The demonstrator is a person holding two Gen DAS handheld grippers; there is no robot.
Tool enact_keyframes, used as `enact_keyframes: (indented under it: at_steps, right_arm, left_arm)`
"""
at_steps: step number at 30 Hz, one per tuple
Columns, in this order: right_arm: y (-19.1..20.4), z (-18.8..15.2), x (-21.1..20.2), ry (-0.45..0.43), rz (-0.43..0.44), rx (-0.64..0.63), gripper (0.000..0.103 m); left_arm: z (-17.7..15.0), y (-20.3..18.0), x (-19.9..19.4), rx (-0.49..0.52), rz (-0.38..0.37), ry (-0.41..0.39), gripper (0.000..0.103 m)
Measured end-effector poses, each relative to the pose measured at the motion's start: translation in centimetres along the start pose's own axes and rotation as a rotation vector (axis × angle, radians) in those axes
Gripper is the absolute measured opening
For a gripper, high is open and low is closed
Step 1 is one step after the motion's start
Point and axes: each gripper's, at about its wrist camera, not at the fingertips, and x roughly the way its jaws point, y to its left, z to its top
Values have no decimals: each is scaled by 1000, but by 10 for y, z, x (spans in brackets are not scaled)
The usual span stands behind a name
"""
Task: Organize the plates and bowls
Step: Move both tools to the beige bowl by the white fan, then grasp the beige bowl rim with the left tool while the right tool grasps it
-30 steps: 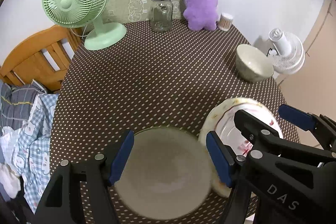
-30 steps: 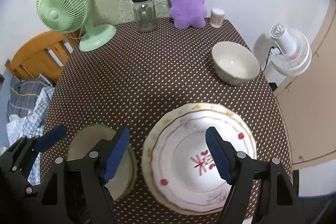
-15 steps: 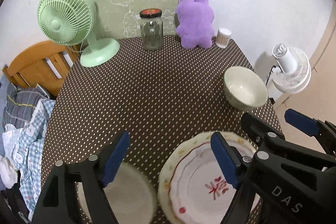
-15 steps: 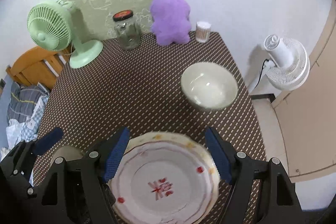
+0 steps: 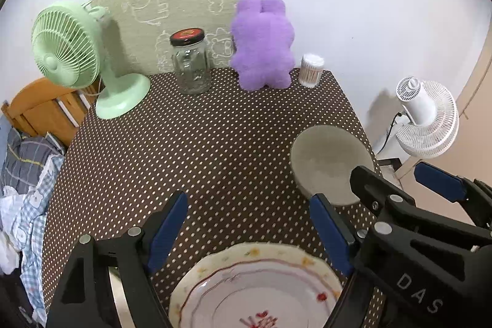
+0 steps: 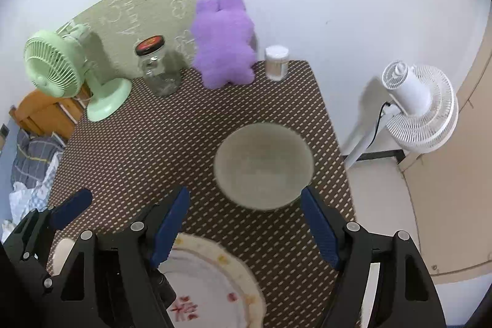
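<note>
A cream plate (image 5: 255, 291) with red markings lies at the table's near edge, just below my left gripper (image 5: 246, 205), which hangs open with only tablecloth between its pads. A plain pale bowl (image 6: 264, 165) stands upright near the table's right edge. My right gripper (image 6: 243, 199) is open, and the bowl's near rim sits just ahead of its fingertips without touching them. The plate (image 6: 212, 275) shows under the right gripper's left finger. A pale dish (image 6: 61, 248) peeks out at the far left, mostly hidden by the left gripper's fingers (image 6: 73, 202).
On the brown dotted tablecloth (image 5: 200, 149), along the back wall, stand a green fan (image 5: 80, 57), a glass jar (image 5: 190, 63), a purple plush toy (image 5: 261, 45) and a cotton-swab tub (image 5: 311, 69). A white fan (image 6: 418, 106) stands off the table's right edge. A wooden chair with clothes is left.
Both grippers have moved to the right over the table. The pale dish has left the left gripper's jaws, which opened wider. The plate slid under the left gripper and the bowl reached the right one.
</note>
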Motion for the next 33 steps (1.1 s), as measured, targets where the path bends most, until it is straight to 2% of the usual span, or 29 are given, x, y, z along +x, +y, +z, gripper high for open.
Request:
enact_keyframes:
  at_steps: [8,14,18,24,25,26,29,33]
  right_arm:
    - [-33,15,25,8,0,9,78]
    - [-53,24,50,11,-24,34,78]
    - [-64,29,70,15,-63,49,78]
    - [-71,30,98,40,-61,63,77]
    - [-71,30,101,43,-57,67,73]
    - [-71,29,104,45,-54,69,66]
    - [-70,28,113,65,-62,69,50]
    - [-71,28,122,83,-54,80,40]
  left_arm:
    - [17,-32,35,10,-2,29,82]
    - [24,-50,64,19,-5,19,81]
    - [28,-59,85,39,1,35,78]
    - [29,-68,112,67,0,61,70]
    - [29,-71,116,76,1,69,67]
    - [29,-73,119,83,3,74,59]
    - [29,-75,127,82,17,91,49]
    - [29,-74,135,77,24,109,40]
